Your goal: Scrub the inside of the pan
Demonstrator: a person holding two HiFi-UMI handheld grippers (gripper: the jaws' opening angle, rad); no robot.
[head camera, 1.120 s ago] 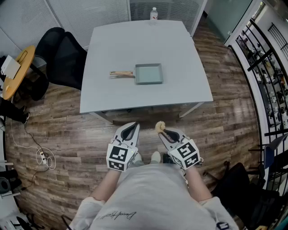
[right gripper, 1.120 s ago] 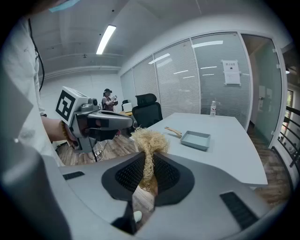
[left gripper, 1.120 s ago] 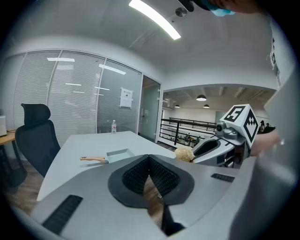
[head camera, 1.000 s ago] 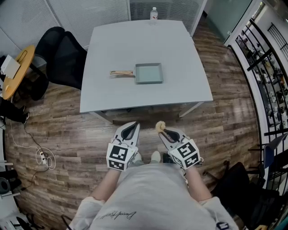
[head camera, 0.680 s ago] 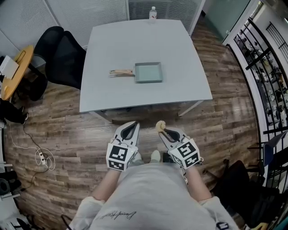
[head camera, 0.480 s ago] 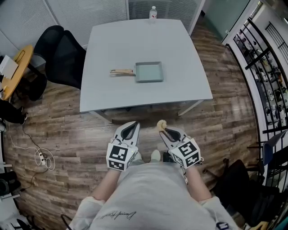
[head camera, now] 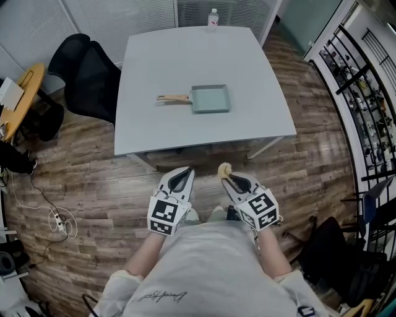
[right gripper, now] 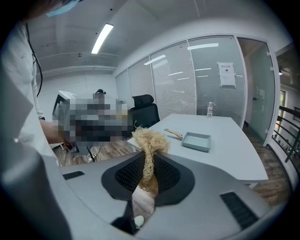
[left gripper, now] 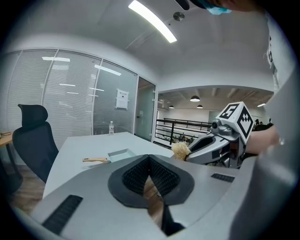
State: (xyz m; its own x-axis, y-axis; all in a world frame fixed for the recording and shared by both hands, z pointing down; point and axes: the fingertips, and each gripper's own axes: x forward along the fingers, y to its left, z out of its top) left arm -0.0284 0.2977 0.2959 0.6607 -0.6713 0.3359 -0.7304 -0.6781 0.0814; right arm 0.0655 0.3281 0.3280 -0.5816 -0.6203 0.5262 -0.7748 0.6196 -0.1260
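Observation:
A pale green rectangular pan (head camera: 210, 98) with a wooden handle (head camera: 172, 98) lies on the white table (head camera: 260, 117), handle to the left. It also shows far off as the pan (left gripper: 118, 153) and the pan (right gripper: 196, 140) in the two gripper views. Both grippers hover over the floor well short of the table's near edge. My left gripper (head camera: 181, 173) is shut with nothing in it. My right gripper (head camera: 226, 175) is shut on a tan fibre scrubber (head camera: 224, 168); the scrubber (right gripper: 148, 143) sticks up from between its jaws.
A water bottle (head camera: 213, 18) stands at the table's far edge. A black office chair (head camera: 86, 74) is left of the table, a round yellow side table (head camera: 21, 96) further left. A cable (head camera: 59, 220) lies on the wood floor; a black railing (head camera: 359, 80) runs on the right.
The head view has shifted slightly, so the table and pan sit a little to the right. Both grippers stay in place, jaws unchanged.

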